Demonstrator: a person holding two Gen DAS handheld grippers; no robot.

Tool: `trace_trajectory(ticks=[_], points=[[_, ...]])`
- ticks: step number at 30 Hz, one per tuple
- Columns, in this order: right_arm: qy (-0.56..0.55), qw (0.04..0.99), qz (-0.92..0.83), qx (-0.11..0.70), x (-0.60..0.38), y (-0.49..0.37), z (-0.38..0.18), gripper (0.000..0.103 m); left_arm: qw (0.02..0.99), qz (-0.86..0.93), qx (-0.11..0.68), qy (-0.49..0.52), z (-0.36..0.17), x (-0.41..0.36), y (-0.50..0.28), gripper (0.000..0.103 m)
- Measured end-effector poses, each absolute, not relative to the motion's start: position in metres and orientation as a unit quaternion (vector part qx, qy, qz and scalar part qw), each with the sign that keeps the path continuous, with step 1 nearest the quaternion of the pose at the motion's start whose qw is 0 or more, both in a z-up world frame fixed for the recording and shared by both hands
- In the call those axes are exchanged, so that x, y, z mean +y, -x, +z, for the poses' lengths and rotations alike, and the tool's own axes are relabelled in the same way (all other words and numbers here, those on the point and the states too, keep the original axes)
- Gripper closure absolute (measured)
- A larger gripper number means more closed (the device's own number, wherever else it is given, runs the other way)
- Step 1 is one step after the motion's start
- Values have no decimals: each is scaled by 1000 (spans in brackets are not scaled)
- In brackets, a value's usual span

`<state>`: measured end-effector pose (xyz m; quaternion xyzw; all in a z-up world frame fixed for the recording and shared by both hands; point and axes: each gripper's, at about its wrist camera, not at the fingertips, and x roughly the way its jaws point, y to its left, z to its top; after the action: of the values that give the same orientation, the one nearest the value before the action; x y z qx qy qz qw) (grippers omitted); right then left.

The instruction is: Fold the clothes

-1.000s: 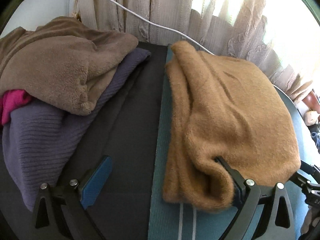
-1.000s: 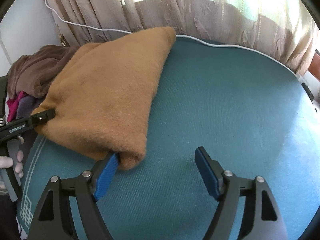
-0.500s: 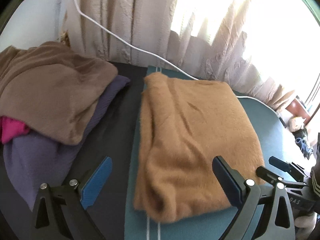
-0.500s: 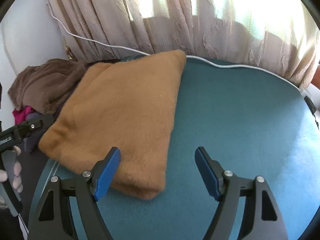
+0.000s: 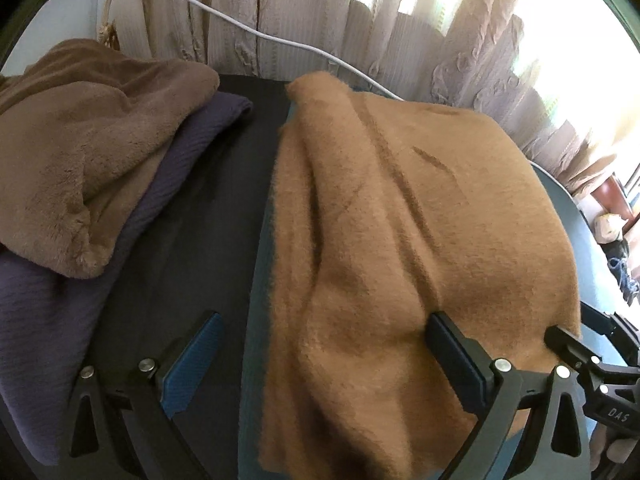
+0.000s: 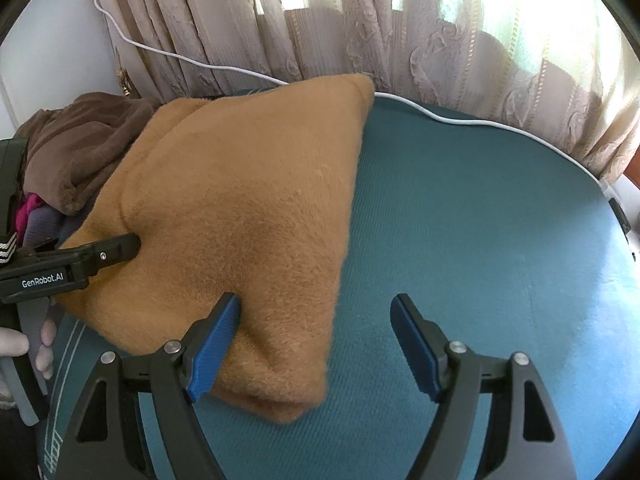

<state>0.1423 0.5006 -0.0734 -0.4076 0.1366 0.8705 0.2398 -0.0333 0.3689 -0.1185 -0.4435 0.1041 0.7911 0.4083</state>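
Teal mat [image 6: 480, 220]: folded tan sweater [image 6: 248, 216] runs lengthwise toward curtain [image 6: 360, 20].

A teal mat [image 6: 460, 220] is covering most of the flat top, and a black cloth [image 5: 192, 240] is lying beside it on the left. A folded tan sweater [image 6: 248, 216] is sitting on the mat, right at its left edge. A pile of clothes [image 5: 80, 168] is resting on the black cloth. A white cord [image 6: 472, 122] is running along the far edge of the mat, by the curtain [image 6: 360, 24].
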Motion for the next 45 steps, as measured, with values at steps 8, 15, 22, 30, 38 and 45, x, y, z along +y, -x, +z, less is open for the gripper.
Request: trace_trajectory(ticks=[8,15,22,30,38,45], points=[[405,239,872,139,500,-144,-76,23,411,786,104,449,-116,367,33,0],[402,236,873,143,501,-145,-76,23,446,772,58,449,-76,366,37,0],[399,233,874,147,502,-146,-77,23,435,781,83,440,-70,387,49,0],[394,227,877,155,506,-146,-79,22,404,782,124,458,-92,411,72,0],[390,196,877,201,518,-148,-79,22,449,750,83,478,-111,407,92,0],[342,185,905,173,536,-141,-25,22,462,746,78,474,-112,405,95,0]])
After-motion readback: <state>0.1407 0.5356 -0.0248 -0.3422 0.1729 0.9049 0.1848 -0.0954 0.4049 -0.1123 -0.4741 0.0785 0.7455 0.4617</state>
